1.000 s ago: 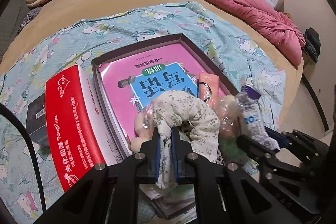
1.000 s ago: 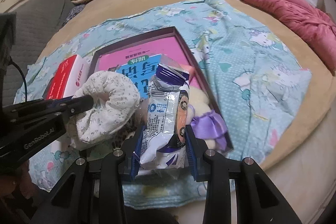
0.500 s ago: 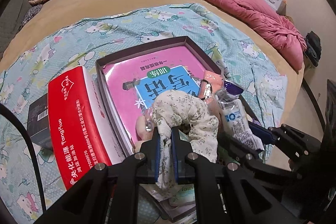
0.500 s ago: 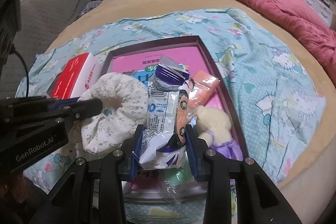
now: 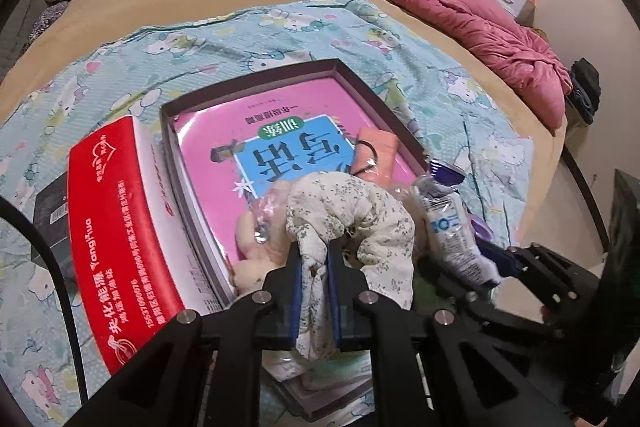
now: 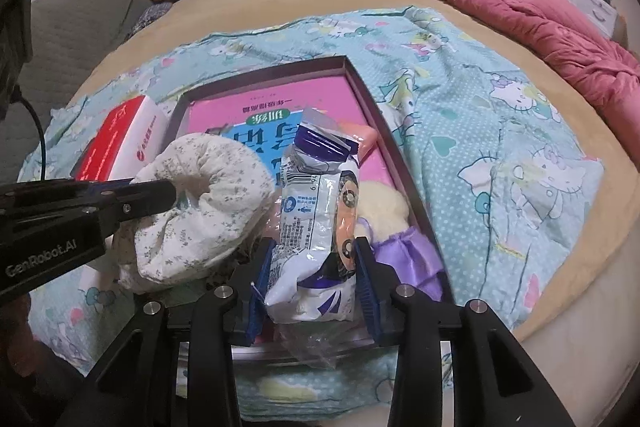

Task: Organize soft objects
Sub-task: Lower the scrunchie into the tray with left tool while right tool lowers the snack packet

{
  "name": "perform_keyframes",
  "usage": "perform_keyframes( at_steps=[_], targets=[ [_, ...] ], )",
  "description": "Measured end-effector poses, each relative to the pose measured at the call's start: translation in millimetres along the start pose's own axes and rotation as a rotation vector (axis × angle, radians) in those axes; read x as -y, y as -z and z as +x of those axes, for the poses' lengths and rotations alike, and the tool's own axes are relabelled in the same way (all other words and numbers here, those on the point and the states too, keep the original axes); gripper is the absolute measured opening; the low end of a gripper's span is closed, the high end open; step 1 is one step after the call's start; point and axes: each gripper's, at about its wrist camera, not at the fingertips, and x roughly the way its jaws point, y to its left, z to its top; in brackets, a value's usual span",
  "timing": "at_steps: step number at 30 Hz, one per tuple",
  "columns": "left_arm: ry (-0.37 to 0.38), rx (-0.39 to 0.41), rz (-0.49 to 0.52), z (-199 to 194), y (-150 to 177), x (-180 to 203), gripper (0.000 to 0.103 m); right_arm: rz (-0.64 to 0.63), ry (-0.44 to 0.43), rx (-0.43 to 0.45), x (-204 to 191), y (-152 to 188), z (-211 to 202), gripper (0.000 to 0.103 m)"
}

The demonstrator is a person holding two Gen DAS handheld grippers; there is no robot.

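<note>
Left wrist view: left gripper (image 5: 316,279) clamped tight on a floral cloth ring (image 5: 352,215), held over the near end of a dark tray (image 5: 256,83) on a cartoon-print sheet (image 5: 120,67). Pink book (image 5: 248,155) lies in the tray, red box (image 5: 116,239) just beside its left wall. Snack packet (image 5: 452,231) to the right.

Right wrist view: right gripper (image 6: 316,267) with jaws opening, snack packet (image 6: 316,211) upright between them, pads at its sides. Cloth ring (image 6: 208,211) left of it, plush doll (image 6: 392,227) in the tray behind.
</note>
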Motion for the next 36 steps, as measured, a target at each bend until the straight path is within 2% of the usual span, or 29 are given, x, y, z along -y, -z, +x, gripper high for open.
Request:
perform_keyframes(
  at_steps=[2,7,9,10,15,18,21,25,33,36],
  targets=[
    [-0.001,0.003,0.0,-0.9,0.7,0.8,0.011,0.018,-0.028,-0.012,1.8,1.8,1.1,0.047],
    [0.002,-0.001,0.0,-1.1,1.2,0.2,0.013,0.014,-0.028,0.009,0.3,1.6,-6.2,0.049],
    [0.004,0.0,-0.006,-1.7,1.3,-0.3,0.015,0.012,-0.028,0.021,-0.1,1.0,-11.1,0.061],
    [0.006,0.0,-0.009,-2.3,1.3,-0.8,0.015,0.012,-0.03,0.023,-0.2,0.8,-13.0,0.062],
    [0.027,-0.001,-0.032,-4.3,0.9,-4.7,0.017,0.011,-0.02,0.033,0.9,1.3,-23.0,0.063],
    [0.038,0.006,-0.041,-7.8,1.1,-6.4,0.024,0.036,-0.03,0.044,6.2,3.2,-30.3,0.065],
    [0.049,0.02,-0.045,-13.1,0.9,-7.2,0.033,0.045,-0.016,0.054,10.2,4.4,-36.1,0.073],
    [0.054,0.035,-0.037,-20.9,1.2,-6.3,0.043,0.056,0.0,0.06,14.0,4.8,-42.0,0.074],
    [0.054,0.07,-0.026,-39.8,4.3,-5.9,0.052,0.067,0.028,0.104,9.9,0.0,-63.1,0.077],
    [0.049,0.092,-0.031,-52.6,6.9,-9.2,0.059,0.083,0.033,0.127,6.9,-2.3,-73.7,0.078]
  ],
)
